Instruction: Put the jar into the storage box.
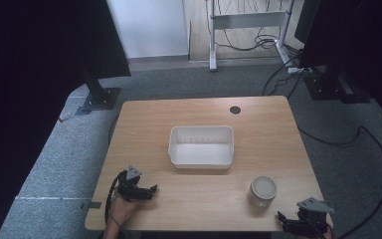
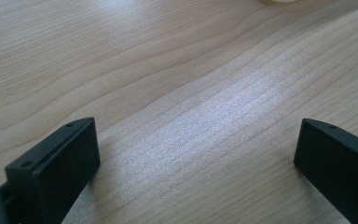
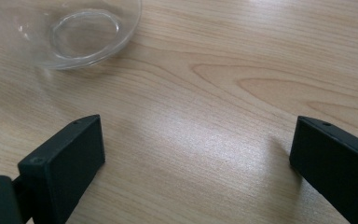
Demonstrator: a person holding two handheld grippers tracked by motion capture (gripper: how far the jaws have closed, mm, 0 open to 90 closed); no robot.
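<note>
Fingers [image 3: 56, 172] on the right gripper [image 1: 289, 222] are spread wide with nothing but bare wood between them, and the left gripper [image 1: 148, 189] matches it, its own fingers [image 2: 51, 172] gaping over the desk [image 1: 144, 124] and holding nothing. From the high view both tools sit low at the near edge, left one at the lower left of the frame, right one tucked into the lower right corner. The glass jar [image 1: 262, 191] stands upright just up and left of the right gripper, apart from it; in the right gripper view the jar [image 3: 70, 35] sits in the upper left corner, off the line between the fingers. A white tub [image 1: 202, 146] waits in the middle of the desk, nothing visible inside it, well apart from both grippers. This looks like the opening step, a reach toward the jar not yet made. The next move, as I judge it, calls for the right gripper to swing toward the jar until the glass is centred between the fingers, then close gently, since smooth round glass may slip or tip.
</note>
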